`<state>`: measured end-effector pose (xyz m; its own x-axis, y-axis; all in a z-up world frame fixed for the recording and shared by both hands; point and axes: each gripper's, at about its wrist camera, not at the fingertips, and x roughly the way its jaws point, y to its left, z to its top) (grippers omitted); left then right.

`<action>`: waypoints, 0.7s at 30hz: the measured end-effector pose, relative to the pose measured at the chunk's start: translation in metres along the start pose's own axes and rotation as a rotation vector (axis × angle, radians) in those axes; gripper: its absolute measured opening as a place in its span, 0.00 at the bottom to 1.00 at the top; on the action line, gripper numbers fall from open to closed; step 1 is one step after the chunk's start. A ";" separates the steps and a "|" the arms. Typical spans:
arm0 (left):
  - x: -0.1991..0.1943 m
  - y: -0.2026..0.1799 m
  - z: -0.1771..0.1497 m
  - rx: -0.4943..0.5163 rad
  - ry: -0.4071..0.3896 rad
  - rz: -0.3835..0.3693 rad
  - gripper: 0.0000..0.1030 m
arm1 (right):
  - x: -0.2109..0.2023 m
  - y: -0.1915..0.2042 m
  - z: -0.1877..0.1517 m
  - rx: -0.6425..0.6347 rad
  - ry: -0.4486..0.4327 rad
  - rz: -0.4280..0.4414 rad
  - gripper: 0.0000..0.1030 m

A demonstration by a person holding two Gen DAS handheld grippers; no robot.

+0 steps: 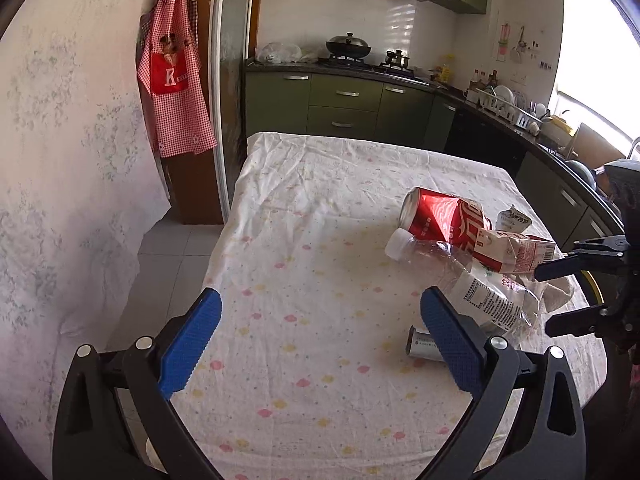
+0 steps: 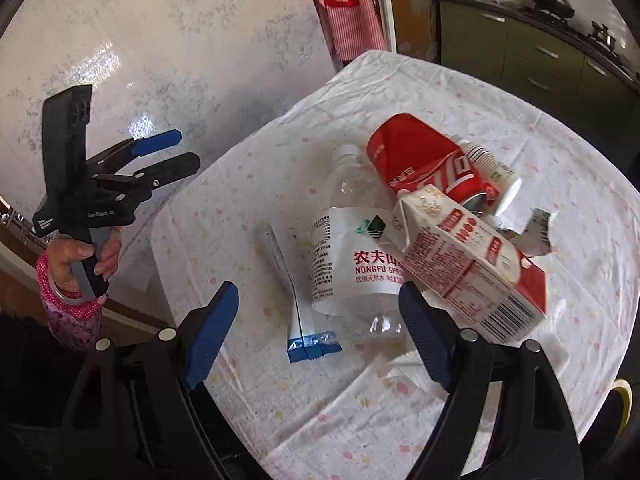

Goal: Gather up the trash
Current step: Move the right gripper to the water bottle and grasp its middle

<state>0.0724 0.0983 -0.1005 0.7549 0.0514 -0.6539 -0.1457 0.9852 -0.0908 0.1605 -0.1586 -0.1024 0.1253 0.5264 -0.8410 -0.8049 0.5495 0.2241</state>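
The trash lies heaped on the cloth-covered surface (image 2: 580, 184) — crushed red can (image 2: 420, 160), clear plastic bottle (image 2: 352, 240), carton (image 2: 472, 268), all likely light and easily dented; the bottle's labelled middle looks best to pinch. The right gripper (image 2: 316, 336) hangs spread above the bottle, holding nothing; the left gripper (image 1: 320, 340) — equally spread, empty.

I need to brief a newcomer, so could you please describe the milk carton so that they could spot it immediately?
On the table with the spotted cloth lies a small heap of trash. The milk carton rests tilted on top, leaning on the clear bottle and red can. It is the only boxy item, white and red with a barcode.
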 end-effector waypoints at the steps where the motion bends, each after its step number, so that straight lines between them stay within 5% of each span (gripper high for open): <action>1: 0.000 0.000 0.001 -0.003 0.001 -0.002 0.95 | 0.007 0.000 0.004 0.009 0.031 -0.011 0.75; 11: 0.005 0.010 -0.005 -0.034 0.018 -0.015 0.95 | 0.045 -0.016 0.019 0.028 0.218 -0.041 0.75; 21: 0.009 0.002 -0.007 -0.018 0.034 -0.026 0.95 | 0.076 -0.021 0.043 0.010 0.310 -0.031 0.75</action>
<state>0.0739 0.0999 -0.1121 0.7362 0.0197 -0.6765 -0.1378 0.9830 -0.1214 0.2113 -0.1022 -0.1501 -0.0347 0.2873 -0.9572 -0.7972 0.5697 0.1998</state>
